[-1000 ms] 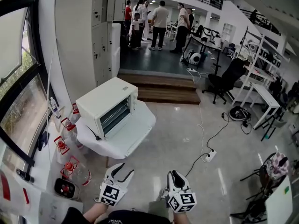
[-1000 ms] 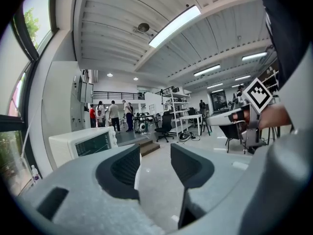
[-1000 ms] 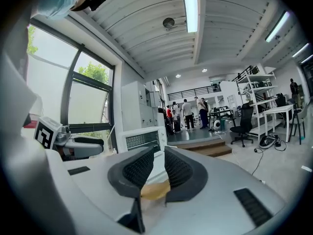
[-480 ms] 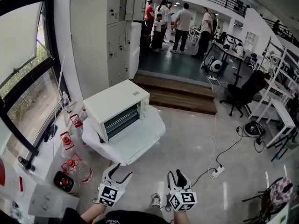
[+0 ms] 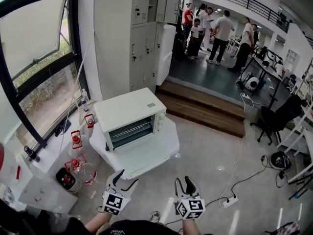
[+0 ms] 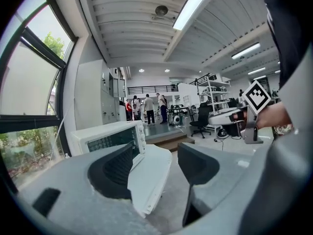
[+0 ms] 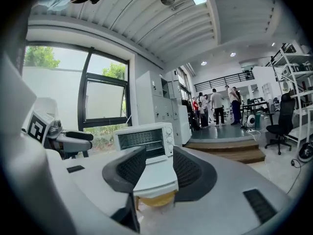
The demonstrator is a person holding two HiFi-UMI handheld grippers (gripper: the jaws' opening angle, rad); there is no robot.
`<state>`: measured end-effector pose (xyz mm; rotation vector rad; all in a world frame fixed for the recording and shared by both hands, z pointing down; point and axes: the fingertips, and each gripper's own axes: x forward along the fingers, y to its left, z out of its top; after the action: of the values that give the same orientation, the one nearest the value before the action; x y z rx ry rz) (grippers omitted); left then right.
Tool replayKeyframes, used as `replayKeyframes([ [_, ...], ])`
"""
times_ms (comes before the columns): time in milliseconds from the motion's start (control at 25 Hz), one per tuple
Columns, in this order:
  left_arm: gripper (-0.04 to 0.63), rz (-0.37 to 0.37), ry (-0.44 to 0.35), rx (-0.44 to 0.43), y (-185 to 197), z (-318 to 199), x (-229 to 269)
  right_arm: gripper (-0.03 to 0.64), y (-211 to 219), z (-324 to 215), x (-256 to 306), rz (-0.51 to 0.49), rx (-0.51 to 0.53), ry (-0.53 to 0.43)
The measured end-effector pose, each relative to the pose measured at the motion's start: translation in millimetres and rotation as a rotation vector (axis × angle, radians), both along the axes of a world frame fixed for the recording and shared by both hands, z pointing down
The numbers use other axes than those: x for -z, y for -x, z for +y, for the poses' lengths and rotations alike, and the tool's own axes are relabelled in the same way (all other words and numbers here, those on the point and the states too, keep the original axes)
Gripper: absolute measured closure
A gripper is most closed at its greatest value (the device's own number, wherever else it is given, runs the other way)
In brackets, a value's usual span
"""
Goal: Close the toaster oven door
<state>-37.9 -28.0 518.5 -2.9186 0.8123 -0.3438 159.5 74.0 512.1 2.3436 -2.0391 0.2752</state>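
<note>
Your left gripper [image 5: 124,179] has just been opening and stands released, nothing between its jaws; the toaster oven [image 5: 128,112] sits on the white table [image 5: 161,153] ahead, well apart, racks showing; your right gripper [image 5: 184,181] has likewise just opened, empty; approach squarely, get under the door's edge, lift steadily.

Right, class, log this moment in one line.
stage: pre-contact | toaster oven: ahead, untouched | left gripper: jaws just opening, empty | right gripper: jaws just opening, empty
</note>
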Motion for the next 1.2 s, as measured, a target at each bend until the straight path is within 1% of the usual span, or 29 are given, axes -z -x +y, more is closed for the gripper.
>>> replayKeyframes([
  [160,0.311,-0.012,0.02,0.103,-15,-1,-10,0.459,-33,-14,-5,0.004,0.075,0.017],
  [240,0.311,-0.014,0.025,0.161,-17,0,-15,0.459,-44,-19,-9,0.005,0.115,0.027],
  [400,0.311,-0.028,0.036,0.254,-12,0,-28,0.46,-57,-34,-19,0.021,0.178,0.042],
  [600,0.311,-0.089,0.068,0.328,1,2,-53,0.459,-61,-47,-29,0.011,0.226,0.045],
  [880,0.311,-0.123,0.127,0.372,4,-10,-82,0.46,-62,-66,-51,-0.009,0.248,0.075],
  [1040,0.311,-0.123,0.148,0.399,10,-21,-102,0.462,-61,-78,-67,0.002,0.247,0.087],
  [1200,0.311,-0.112,0.188,0.405,8,-31,-121,0.462,-66,-91,-84,0.018,0.243,0.105],
])
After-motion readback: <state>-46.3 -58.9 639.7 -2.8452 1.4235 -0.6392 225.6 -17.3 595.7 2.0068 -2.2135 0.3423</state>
